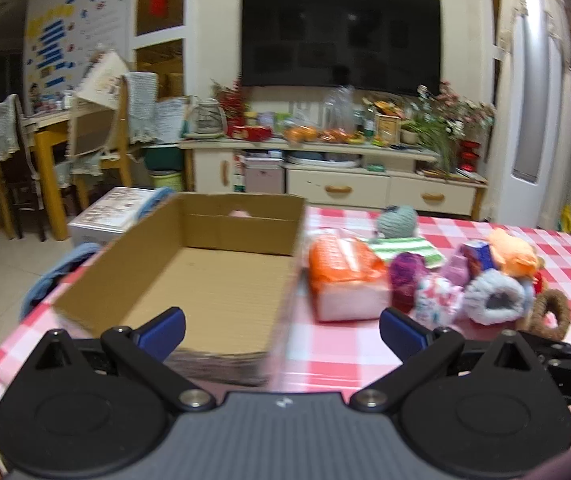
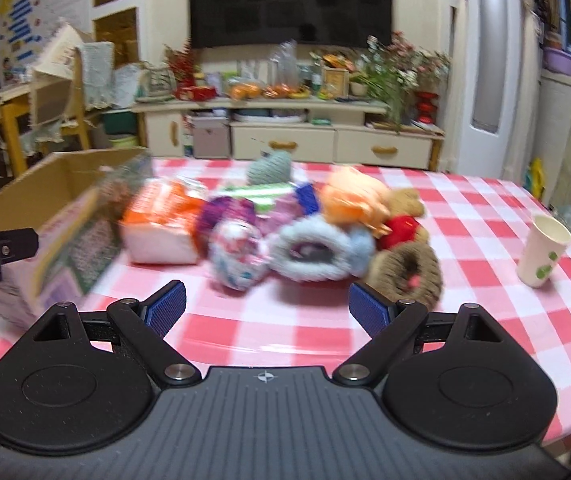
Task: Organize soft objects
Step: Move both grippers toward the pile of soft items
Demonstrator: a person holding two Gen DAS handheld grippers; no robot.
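On the red-checked worktop (image 2: pixel 465 216) we see a heap of soft objects (image 2: pixel 305 224) at the centre of the right view, with an open cardboard box (image 1: pixel 205 272) beside it at centre left of the left view. Our left tongs (image 1: pixel 281 330) and right tongs (image 2: pixel 267 306) both gape wide, grasping nothing.

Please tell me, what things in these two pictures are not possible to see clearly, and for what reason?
- Pink thing behind the brown cardboard box, left wrist view: the far box wall hides most of it.
- Blue cloth off the table's left edge, left wrist view: cut by the red-and-white checked tablecloth.
- Brown plush bear in red, right wrist view: blurred, partly behind the orange plush toy.
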